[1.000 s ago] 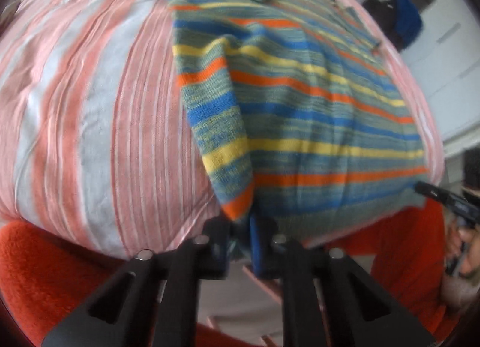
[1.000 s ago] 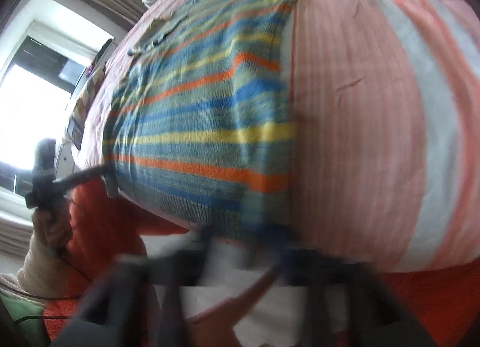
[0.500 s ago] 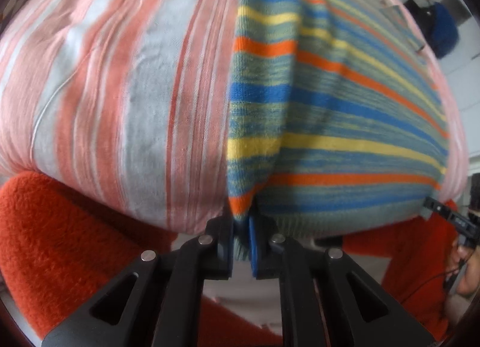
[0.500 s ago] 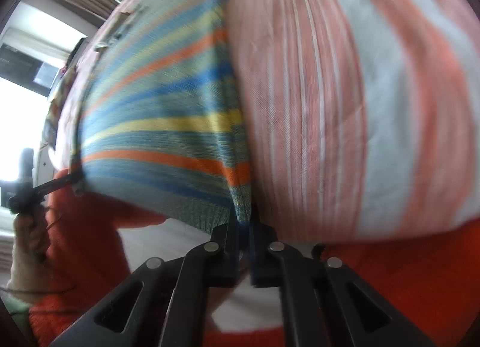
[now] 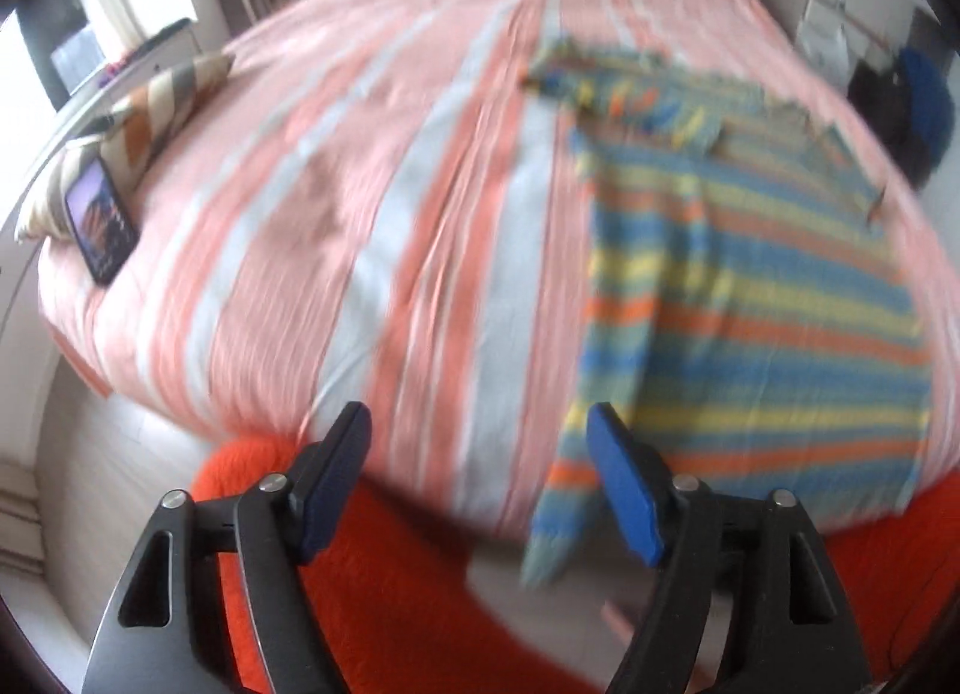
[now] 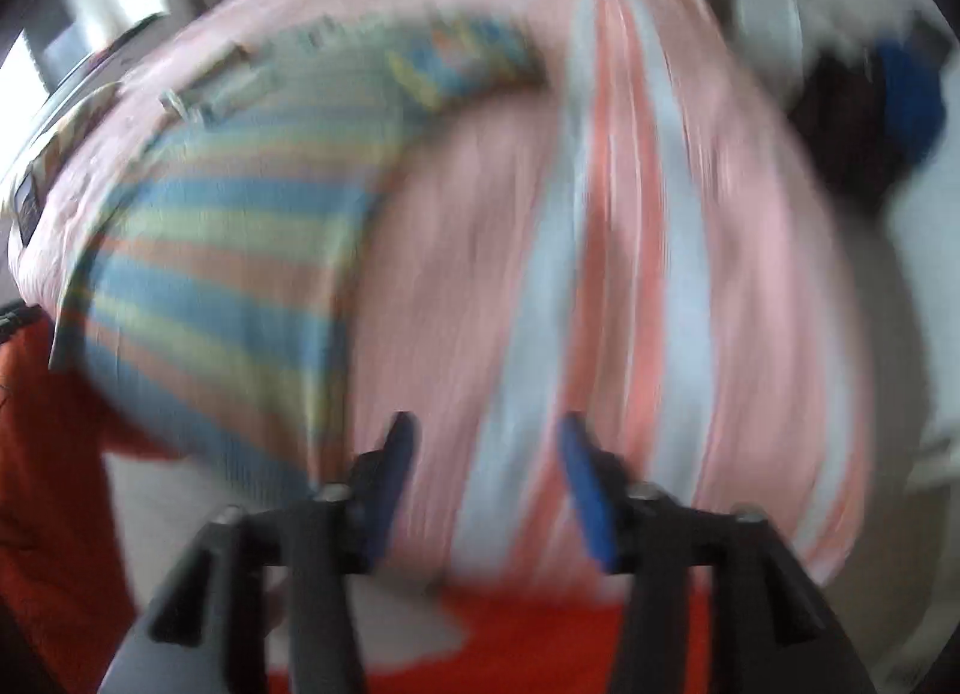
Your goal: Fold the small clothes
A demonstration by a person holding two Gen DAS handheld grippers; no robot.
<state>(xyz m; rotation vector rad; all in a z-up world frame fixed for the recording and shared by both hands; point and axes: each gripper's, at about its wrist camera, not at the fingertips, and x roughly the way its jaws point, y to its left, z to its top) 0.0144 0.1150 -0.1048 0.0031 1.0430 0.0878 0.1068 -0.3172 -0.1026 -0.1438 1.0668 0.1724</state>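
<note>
A small striped knit sweater (image 5: pixel 756 298) in blue, yellow, orange and grey lies flat on the bed, its hem at the near edge; one sleeve cuff (image 5: pixel 555 520) hangs over the edge. My left gripper (image 5: pixel 477 424) is open and empty, just left of that cuff. In the right wrist view the sweater (image 6: pixel 228 250) lies to the left. My right gripper (image 6: pixel 486 433) is open and empty, above bare sheet to the right of the sweater. Both views are motion-blurred.
The bed has a pink and white striped sheet (image 5: pixel 336 202). A striped pillow (image 5: pixel 150 118) and a phone (image 5: pixel 99 220) lie at its far left corner. The person's orange sleeve (image 5: pixel 420 604) is below the grippers. A dark bag with blue cloth (image 5: pixel 912 112) stands at the right.
Both grippers have let go of the sweater's hem corners, opened, and pulled back and up from the bed edge. The sweater lies flat, one cuff hanging over the edge.
</note>
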